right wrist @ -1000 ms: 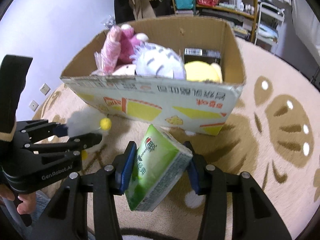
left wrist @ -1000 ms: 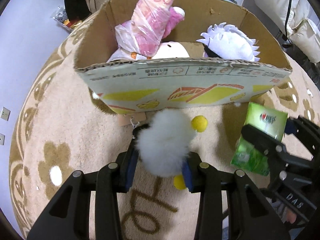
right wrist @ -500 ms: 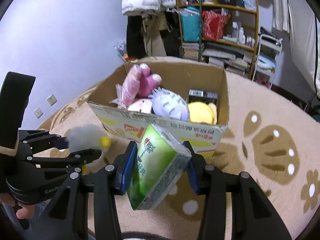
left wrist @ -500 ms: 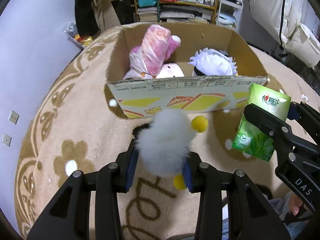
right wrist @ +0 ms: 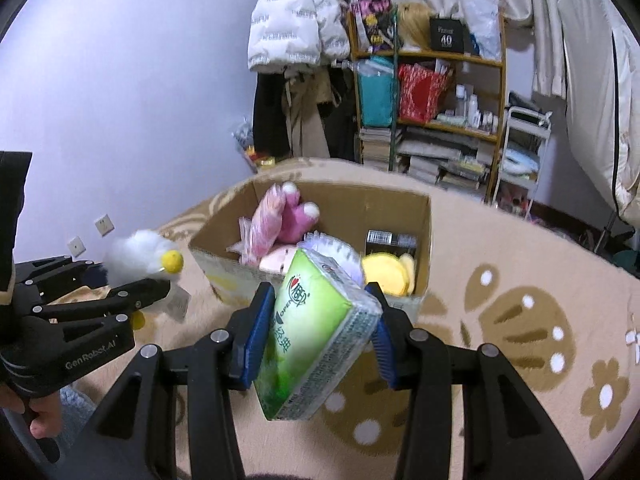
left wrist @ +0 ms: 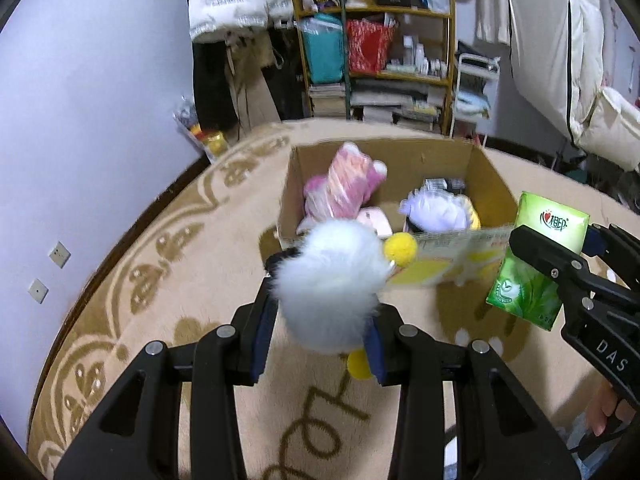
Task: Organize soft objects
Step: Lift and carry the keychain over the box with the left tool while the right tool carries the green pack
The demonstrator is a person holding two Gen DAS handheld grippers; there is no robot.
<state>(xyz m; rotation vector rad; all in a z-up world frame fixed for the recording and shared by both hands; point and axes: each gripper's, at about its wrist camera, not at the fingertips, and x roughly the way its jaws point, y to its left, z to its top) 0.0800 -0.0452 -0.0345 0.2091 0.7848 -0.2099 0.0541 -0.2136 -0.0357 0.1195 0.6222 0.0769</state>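
The left gripper [left wrist: 320,320] is clenching a fluffy white plush toy [left wrist: 330,284], the right gripper [right wrist: 316,328] a green plastic-wrapped tissue pack [right wrist: 316,332], both seemingly heading for the open brown cardboard box [right wrist: 424,240].

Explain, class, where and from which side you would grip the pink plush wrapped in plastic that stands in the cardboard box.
Grip the pink plush by its upper end, coming from above through the open top of the cardboard box. It leans upright in the far left corner, its top at about rim height, while the walls and the white spiky plush beside it block its lower part. The plastic may be slippery, so clamp across the body.
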